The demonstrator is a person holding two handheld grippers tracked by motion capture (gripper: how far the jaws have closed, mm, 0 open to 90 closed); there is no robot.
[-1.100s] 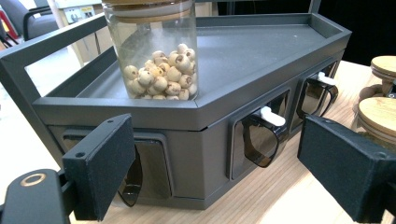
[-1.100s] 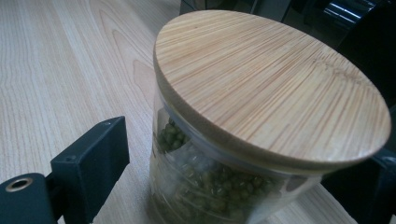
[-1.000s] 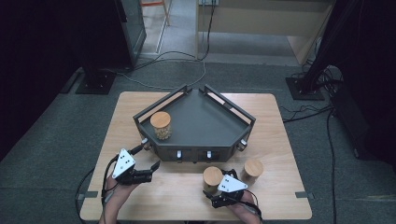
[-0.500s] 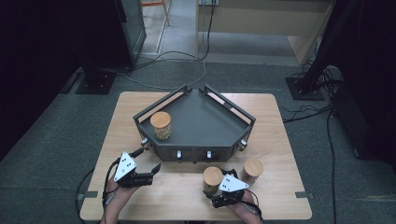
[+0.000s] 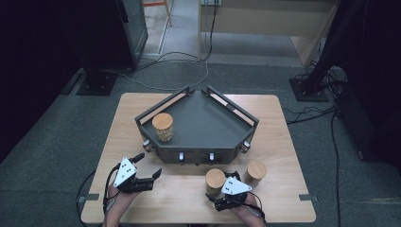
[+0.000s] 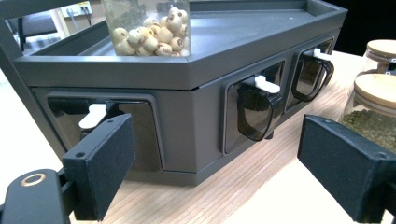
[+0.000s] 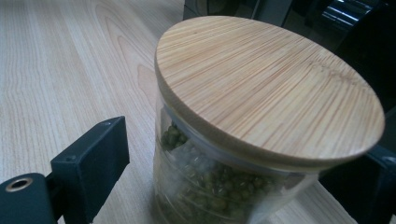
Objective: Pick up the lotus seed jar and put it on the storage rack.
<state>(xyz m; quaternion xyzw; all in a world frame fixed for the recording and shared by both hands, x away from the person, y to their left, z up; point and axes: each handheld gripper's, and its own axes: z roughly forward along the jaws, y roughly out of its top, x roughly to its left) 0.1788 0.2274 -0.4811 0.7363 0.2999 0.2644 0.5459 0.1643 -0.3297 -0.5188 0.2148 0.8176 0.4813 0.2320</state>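
At the near right edge of the worktop (image 5: 189, 203), the right gripper (image 5: 222, 201) was set around the jar of green beans (image 5: 215, 181), its jaws spread to either side of the glass body below the bamboo lid (image 7: 266, 88). A gap showed between the left jaw and the glass in the right gripper view, so the jar was straddled, not yet clamped. The grip would be judged sound if closed squarely on the glass beneath the lid rim, low enough to keep the jar upright. A second jar (image 5: 256, 171) stood just beside it to the right; the lift should go straight up to avoid contact. The left gripper (image 5: 150, 166) was released and empty, near left, facing the grey tray (image 5: 189, 150). Farther off, a jar of pale seeds (image 5: 163, 127) stood on the tray's left side.
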